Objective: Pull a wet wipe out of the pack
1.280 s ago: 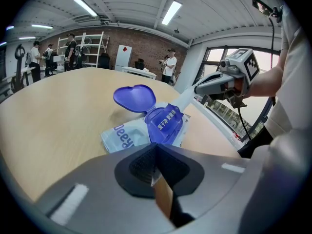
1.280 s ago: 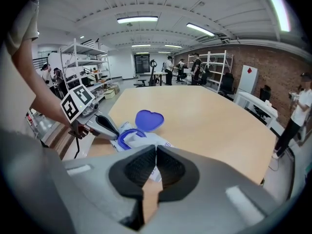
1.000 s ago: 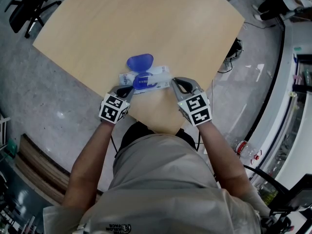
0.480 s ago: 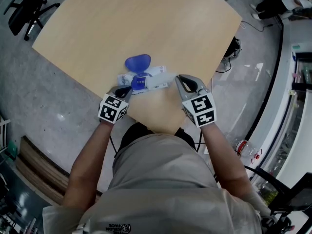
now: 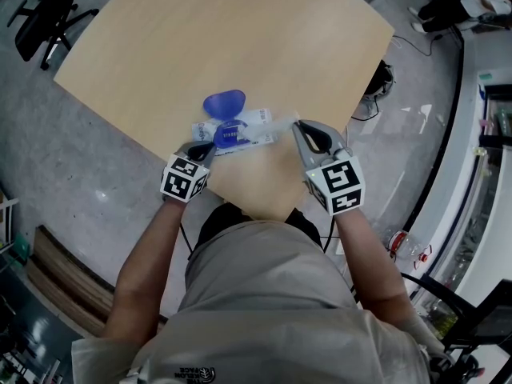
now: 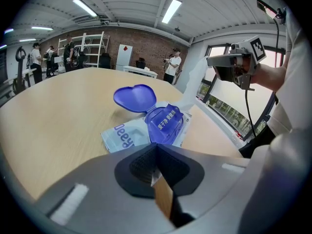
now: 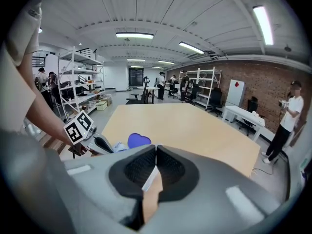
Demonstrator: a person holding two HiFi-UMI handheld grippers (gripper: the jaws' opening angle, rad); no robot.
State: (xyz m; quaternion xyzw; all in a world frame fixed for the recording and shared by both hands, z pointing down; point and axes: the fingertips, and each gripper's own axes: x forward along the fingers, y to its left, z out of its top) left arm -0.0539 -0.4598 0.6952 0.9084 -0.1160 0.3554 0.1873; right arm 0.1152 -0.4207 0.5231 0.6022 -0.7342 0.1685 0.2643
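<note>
The wet wipe pack [image 5: 240, 134] lies near the table's front edge, its blue heart-shaped lid [image 5: 224, 102] flipped open. My left gripper [image 5: 210, 147] is shut on the pack's near left edge; in the left gripper view the pack [image 6: 127, 134] lies just beyond the closed jaws. My right gripper [image 5: 298, 126] is shut on a white wet wipe [image 5: 278, 121] that stretches from the pack's opening up to its tips. The left gripper view shows the wipe [image 6: 193, 84] rising to the right gripper [image 6: 210, 61]. In the right gripper view a white strip [image 7: 150, 178] sits pinched between the pads.
The light wooden table [image 5: 216, 38] spreads beyond the pack. An office chair [image 5: 36, 10] stands on the floor at upper left. Cables and dark gear [image 5: 382, 82] lie off the table's right edge. People and shelving [image 7: 78, 89] stand far back in the room.
My right gripper has lifted and drawn away to the right, pulling the wipe out of the pack. The left gripper has stayed on the pack, which shifted slightly left.
</note>
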